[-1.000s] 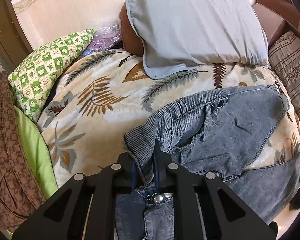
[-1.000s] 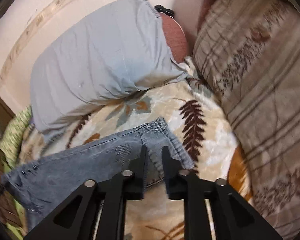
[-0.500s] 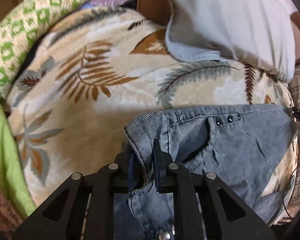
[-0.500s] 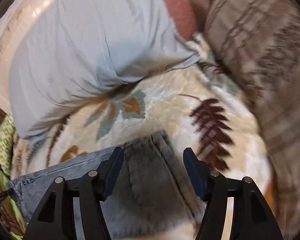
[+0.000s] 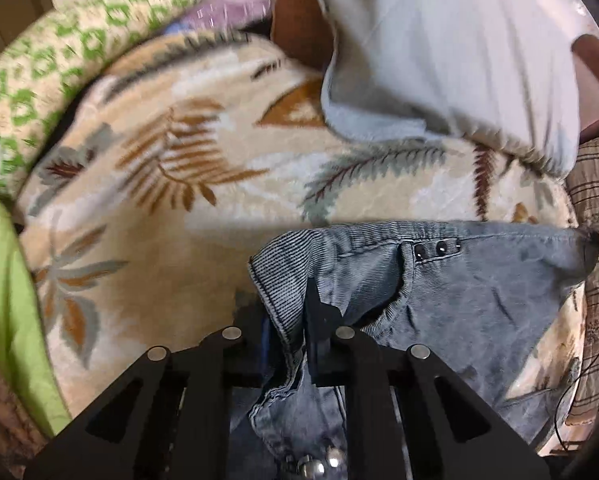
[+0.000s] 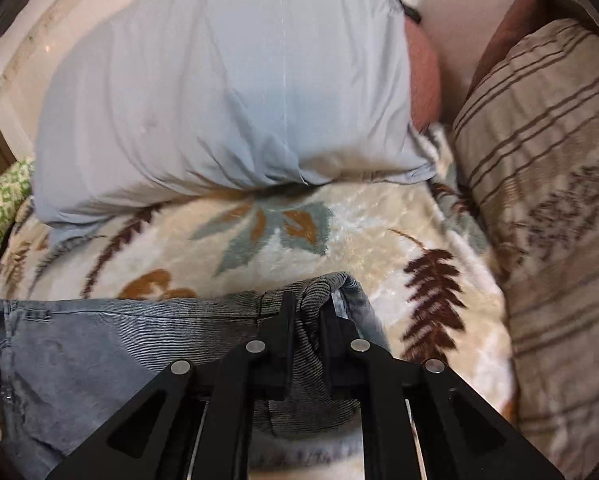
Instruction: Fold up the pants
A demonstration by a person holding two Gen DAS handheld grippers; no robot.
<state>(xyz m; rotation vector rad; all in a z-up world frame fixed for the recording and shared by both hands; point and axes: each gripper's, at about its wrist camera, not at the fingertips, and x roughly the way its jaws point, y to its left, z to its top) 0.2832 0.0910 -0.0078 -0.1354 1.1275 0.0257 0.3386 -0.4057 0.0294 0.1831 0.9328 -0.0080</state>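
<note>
Blue-grey denim pants [image 5: 479, 292] lie on a bed with a leaf-print blanket [image 5: 179, 208]. My left gripper [image 5: 289, 312] is shut on the left corner of the pants' upper edge, near the fly buttons. In the right wrist view the pants [image 6: 99, 352] stretch to the left, and my right gripper [image 6: 307, 312] is shut on their right corner, with the fabric bunched between the fingers. The upper edge runs taut between the two grippers.
A pale blue pillow [image 6: 227, 92] lies just beyond the pants, on the blanket [image 6: 359, 240]. A striped brown cushion [image 6: 547, 208] is at the right. A green patterned pillow [image 5: 59, 64] and a lime cloth [image 5: 3, 300] are at the left.
My right gripper opened wide over the pants' corner, then shut on it. My left gripper kept its hold and moved forward with the pants toward the pillow.
</note>
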